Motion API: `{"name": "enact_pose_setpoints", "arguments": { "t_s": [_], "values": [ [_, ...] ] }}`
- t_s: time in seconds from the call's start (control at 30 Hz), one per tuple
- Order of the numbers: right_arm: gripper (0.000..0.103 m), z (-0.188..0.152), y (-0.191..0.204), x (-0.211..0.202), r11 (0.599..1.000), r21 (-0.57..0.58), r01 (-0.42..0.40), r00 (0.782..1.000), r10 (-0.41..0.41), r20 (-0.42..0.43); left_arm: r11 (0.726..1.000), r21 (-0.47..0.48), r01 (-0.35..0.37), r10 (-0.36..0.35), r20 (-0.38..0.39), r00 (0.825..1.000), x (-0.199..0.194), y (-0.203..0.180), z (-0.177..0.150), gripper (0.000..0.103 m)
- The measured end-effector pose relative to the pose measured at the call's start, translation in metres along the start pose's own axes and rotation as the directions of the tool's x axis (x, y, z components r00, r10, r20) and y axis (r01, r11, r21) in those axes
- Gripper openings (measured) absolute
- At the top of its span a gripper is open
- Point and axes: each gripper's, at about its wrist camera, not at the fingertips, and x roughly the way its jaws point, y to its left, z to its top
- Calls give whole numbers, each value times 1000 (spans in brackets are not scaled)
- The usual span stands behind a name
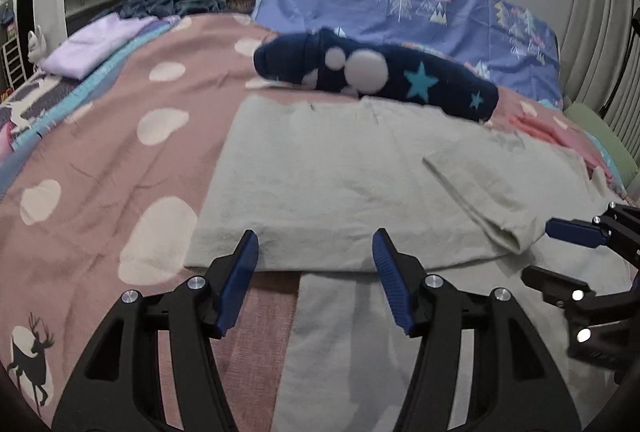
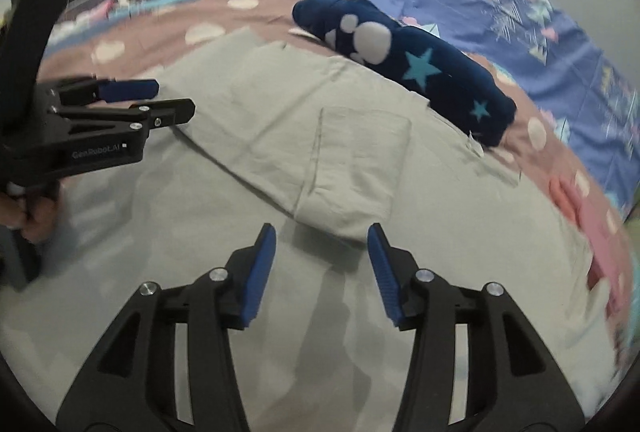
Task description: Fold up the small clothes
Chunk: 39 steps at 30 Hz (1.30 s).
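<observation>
**Both grippers empty over a half-folded grey garment**

We have the pale grey garment (image 1: pixel 320 168) spread on the bed, filling the centre of both views. Its sleeve (image 2: pixel 356 168) is laid inward over the body, centre of the right wrist view. A folded edge runs across the lower middle of the left wrist view, with more grey cloth below it.

Left gripper (image 1: pixel 316 252): jaws spread wide, nothing between them, hovering at that folded edge. Right gripper (image 2: pixel 322 248): jaws likewise apart and empty, just short of the sleeve's near end. Each gripper shows at the edge of the other's view, so they sit near each other.

A navy star-patterned rolled item (image 1: pixel 376 76) lies beyond the garment, upper centre. A lilac folded cloth (image 1: pixel 96 44) rests upper left. The pink spotted bedspread (image 1: pixel 100 136) carries everything.

Our judgement: the next fold is not yet begun. To do it well, we would pinch the full thickness at two matching corners of one edge, lift just clear of the bed, carry both grippers together at even height, and lay the edge square so the tucked sleeve does not slide out. Risk: catching the bedspread along with the cloth.
</observation>
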Motion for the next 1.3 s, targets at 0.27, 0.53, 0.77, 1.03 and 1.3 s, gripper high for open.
{"name": "enact_pose_setpoints", "arguments": {
  "t_s": [0.27,0.53,0.77,1.03,1.3],
  "values": [
    [4,5,-46,11,969,239,62,998,-64,-2,1000,-3,12,-12,-27,1000,5,2,-4,60],
    [26,-47,-137,11,757,642,-124,986,166,-5,1000,9,6,-6,-33,999,6,0,-5,65],
    [67,-45,-149,33,673,698,-246,961,265,82,1000,14,1,-1,-40,999,7,-1,-5,65],
    [9,-2,-142,51,712,661,-236,968,234,94,1000,0,7,-7,-23,1000,3,0,-5,68],
    [9,-26,-184,-30,744,652,-147,986,57,156,974,-175,141,-106,194,975,-43,47,1,69]
  ]
}}
